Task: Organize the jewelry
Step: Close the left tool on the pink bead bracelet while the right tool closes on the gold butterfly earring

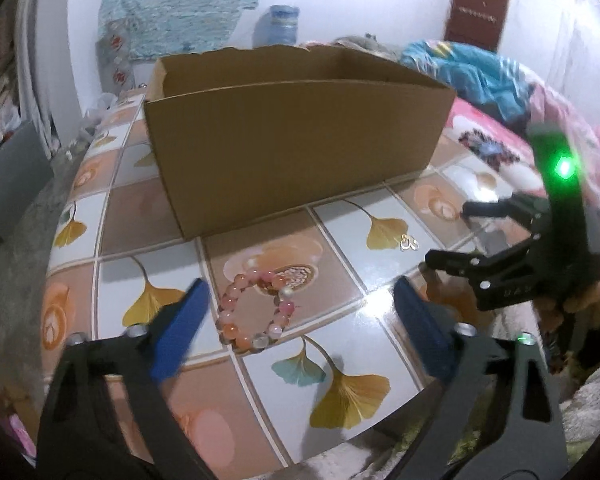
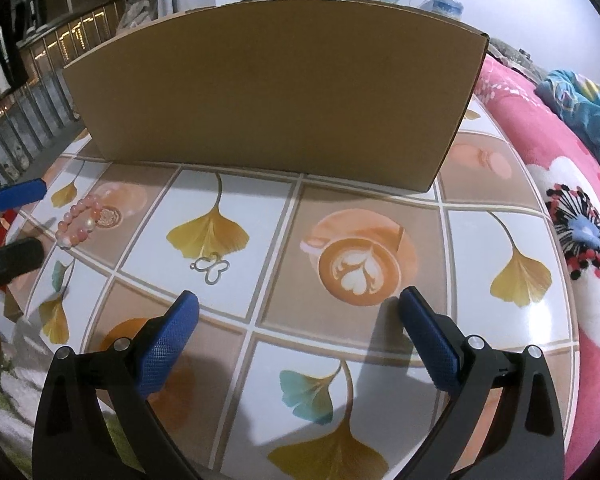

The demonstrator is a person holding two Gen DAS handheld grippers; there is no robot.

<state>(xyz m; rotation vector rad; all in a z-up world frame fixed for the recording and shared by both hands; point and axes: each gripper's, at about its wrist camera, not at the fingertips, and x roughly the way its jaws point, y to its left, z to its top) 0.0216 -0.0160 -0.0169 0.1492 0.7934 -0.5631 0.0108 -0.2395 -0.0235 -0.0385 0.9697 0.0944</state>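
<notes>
A: We see the left gripper with its two blue-padded fingers spread wide, and the round bracelet of pink and orange glass-like beads lies flat on the table between them. It sits nearer the left pad than the right one. Neither pad touches it, so nothing is gripped.

B: Agreed. Seen from the right wrist, we find that same bracelet far off at nine o'clock, just beside the left gripper's blue tip.

A: And the right gripper?

B: Its jaws stand wide apart with only bare tabletop between them. The small silver butterfly-shaped wire pendant lies at about eleven o'clock of the gap, just ahead of the left finger, apart from both pads.

A: In the left wrist view we make out that pendant as a small glinting shape at two o'clock from the bracelet, near the right gripper's black fingers.

B: The open brown cardboard box stands at twelve o'clock of both grippers, on the glossy table with a tile print of ginkgo leaves and coffee cups. We cannot see its floor from either wrist.

A: Bracelet and pendant lie well apart, both outside the box.
</notes>
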